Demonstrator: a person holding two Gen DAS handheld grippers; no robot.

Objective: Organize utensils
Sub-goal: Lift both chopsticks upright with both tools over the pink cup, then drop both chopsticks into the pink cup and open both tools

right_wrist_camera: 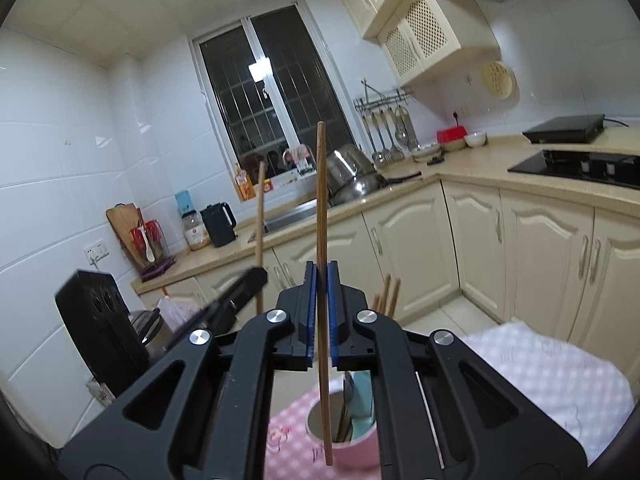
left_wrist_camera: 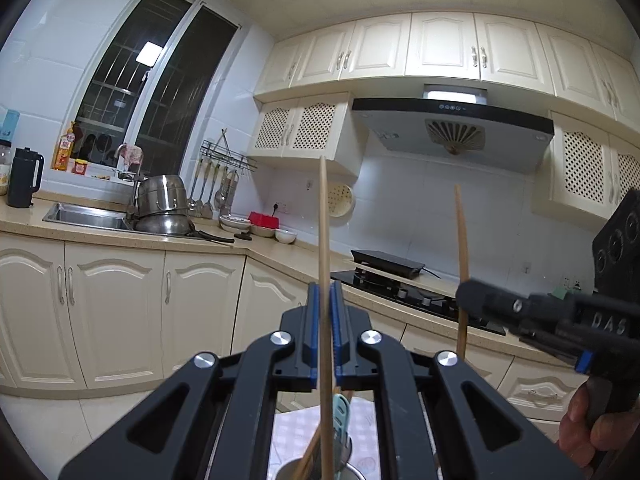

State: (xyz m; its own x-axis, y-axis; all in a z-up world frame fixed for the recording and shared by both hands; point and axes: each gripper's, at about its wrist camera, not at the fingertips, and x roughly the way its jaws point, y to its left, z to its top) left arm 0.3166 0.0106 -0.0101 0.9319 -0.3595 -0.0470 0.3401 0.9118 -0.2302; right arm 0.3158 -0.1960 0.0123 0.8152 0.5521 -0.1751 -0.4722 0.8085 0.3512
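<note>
chopstick (left_wrist_camera: 324, 240) wood, slim, upright | L gripper (left_wrist_camera: 325, 308) pinching it | R gripper (right_wrist_camera: 322, 292) pinching 2nd chopstick (right_wrist_camera: 321, 208)

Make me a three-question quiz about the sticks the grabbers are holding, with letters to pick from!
1. Where is the lower end of the wooden chopstick in the right gripper?
A. over the round pink cup
B. in the sink
C. on the stove

2. What colour are the gripper pads?
A. red
B. blue
C. yellow

3. What is the left gripper doing?
A. open, empty
B. shut on a spoon
C. shut on a pale wooden chopstick

Answers: 1 A, the tip hangs at the cup's mouth. 2 B, blue strips line both grippers. 3 C, the stick stands upright between its pads.
</note>
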